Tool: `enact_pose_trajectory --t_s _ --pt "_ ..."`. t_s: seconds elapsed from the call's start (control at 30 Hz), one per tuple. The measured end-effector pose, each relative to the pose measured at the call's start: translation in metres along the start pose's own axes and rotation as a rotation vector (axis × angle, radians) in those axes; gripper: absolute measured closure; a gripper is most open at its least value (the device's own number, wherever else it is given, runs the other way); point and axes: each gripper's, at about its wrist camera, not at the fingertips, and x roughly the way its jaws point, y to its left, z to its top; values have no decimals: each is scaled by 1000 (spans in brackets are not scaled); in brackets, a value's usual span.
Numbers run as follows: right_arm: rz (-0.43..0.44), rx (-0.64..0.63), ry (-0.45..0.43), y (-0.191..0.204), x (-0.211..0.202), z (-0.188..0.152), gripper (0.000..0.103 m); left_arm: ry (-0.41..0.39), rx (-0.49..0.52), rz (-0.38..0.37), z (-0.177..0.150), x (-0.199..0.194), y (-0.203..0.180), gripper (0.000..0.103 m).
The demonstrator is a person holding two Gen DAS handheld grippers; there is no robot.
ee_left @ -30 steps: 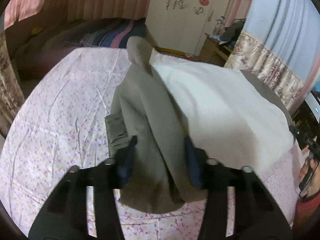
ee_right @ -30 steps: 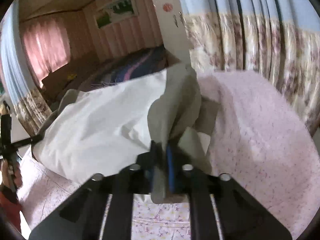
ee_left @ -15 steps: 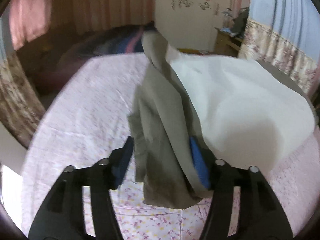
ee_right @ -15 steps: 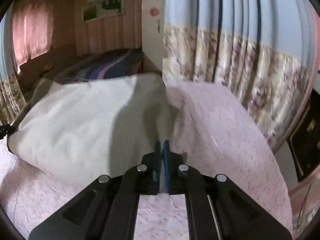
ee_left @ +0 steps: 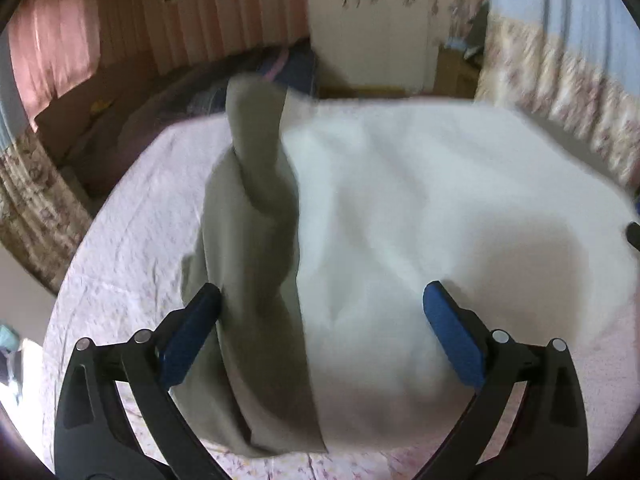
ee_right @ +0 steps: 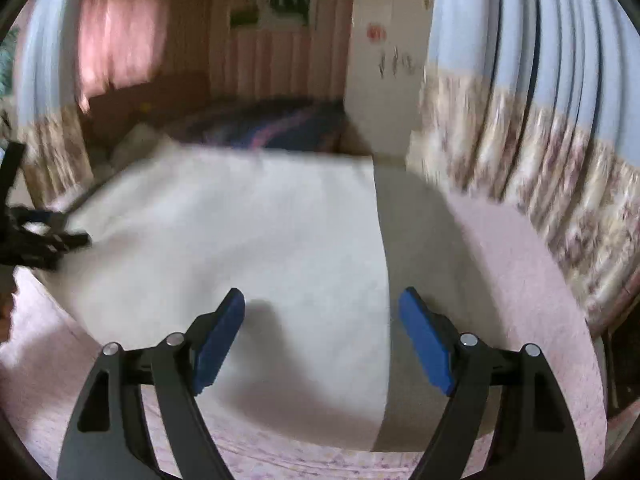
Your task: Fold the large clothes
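Both grippers (ee_left: pixel 320 320) (ee_right: pixel 320 328) newly open over garment (ee_left: pixel 420 208)

Dim, warm indoor light. Both fisheye views bend strongly at the edges, with dark corners. Motion blur smears the curtains (ee_right: pixel 540 152) and walls; soft shadows fall on the white cloth (ee_left: pixel 440 208).
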Motion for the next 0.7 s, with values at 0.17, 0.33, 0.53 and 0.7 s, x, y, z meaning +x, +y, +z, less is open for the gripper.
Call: enact_pose_trajectory --t_s 0.17,0.33,0.53,0.7 --pt "26 71 70 -16 23 -14 13 40 -54 -32 -5 20 15 3" --pt "47 100 123 -23 39 -19 10 60 -25 -26 -9 32 11 3" --pt "16 86 68 -18 20 -10 9 62 -31 2 -5 21 6 3" --pt "74 11 -114 9 -17 17 2 -61 -48 -21 8 -22 -7 3"
